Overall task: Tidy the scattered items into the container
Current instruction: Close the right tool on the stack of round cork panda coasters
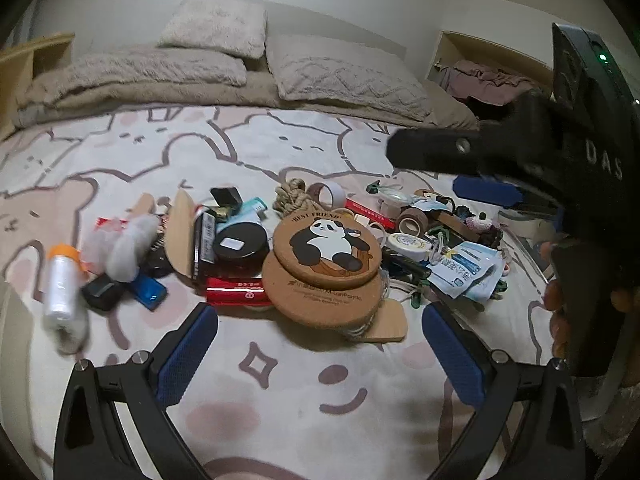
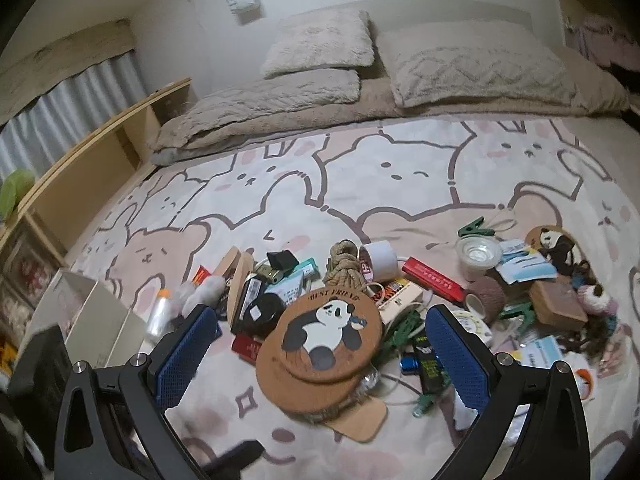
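A heap of small items lies on the patterned bed cover. On top are two round cork panda coasters [image 1: 326,258], also in the right wrist view [image 2: 330,332]. Around them are a rope bundle [image 1: 292,196], tape rolls [image 2: 380,260], a red box [image 2: 434,280], a black round tin [image 1: 240,246] and a plastic bag roll with an orange cap [image 1: 62,286]. My left gripper [image 1: 320,344] is open and empty, just short of the coasters. My right gripper [image 2: 322,342] is open and empty, its pads either side of the coasters, above them. A white box-like container [image 2: 100,316] stands at the left.
Beige pillows and a folded blanket [image 2: 280,96] lie at the head of the bed. A wooden shelf [image 2: 92,168] runs along the left side. The right gripper's body [image 1: 560,152] fills the right of the left wrist view. Panda toys and packets [image 2: 560,276] lie at the right.
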`<state>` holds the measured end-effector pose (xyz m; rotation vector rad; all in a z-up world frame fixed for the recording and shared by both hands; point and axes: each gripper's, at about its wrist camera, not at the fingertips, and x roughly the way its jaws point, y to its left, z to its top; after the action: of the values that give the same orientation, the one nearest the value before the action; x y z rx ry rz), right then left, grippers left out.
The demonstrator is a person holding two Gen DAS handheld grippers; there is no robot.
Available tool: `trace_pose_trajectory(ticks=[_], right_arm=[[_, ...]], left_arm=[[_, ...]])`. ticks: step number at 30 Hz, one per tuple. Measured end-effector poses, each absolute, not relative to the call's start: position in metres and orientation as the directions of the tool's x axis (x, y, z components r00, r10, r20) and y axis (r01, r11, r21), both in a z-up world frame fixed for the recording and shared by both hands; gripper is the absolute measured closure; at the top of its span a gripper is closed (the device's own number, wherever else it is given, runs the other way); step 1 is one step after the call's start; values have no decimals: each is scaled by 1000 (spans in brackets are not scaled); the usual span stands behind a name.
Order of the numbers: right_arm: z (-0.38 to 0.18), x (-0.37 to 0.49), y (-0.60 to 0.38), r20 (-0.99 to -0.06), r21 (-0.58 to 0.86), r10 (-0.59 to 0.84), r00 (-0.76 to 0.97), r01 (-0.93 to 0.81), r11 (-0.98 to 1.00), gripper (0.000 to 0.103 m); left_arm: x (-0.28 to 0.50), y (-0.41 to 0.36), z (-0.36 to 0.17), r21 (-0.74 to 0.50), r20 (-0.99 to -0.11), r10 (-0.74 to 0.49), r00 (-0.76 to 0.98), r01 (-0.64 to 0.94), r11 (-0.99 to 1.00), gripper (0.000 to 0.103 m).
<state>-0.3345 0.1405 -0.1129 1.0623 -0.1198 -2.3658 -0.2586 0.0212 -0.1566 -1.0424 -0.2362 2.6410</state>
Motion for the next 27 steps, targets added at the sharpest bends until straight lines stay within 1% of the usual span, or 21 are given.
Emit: trace_pose_trajectory(ticks=[4, 9, 15, 20, 23, 27], right_arm=[[-124, -348, 139, -671, 324, -520, -528, 422, -847, 0], [-140, -362, 132, -695, 303, -509, -508, 435, -848, 0], [-148, -362, 115, -702, 169, -477, -530, 527, -833, 0], [-158, -359, 103, -724, 119, -468, -507, 576, -809, 0], [-163, -354, 94, -738, 81, -455, -498, 605, -792, 0], [-174, -348, 81, -761, 17, -420, -495, 631, -775, 0]], left_arm=[[-270, 25, -166, -263, -650, 341, -679, -220, -939, 0], [-280, 33, -182, -265, -669, 343, -659, -220, -939, 0], [-285, 25, -194, -361, -650, 400, -646, -201, -911, 0], [-279, 3, -196, -455, -611, 431, -664, -151, -878, 0], [-277, -1, -196, -469, -613, 429, -664, -131, -873, 0], [-272, 7, -196, -460, -616, 439, -654, -155, -875, 0]])
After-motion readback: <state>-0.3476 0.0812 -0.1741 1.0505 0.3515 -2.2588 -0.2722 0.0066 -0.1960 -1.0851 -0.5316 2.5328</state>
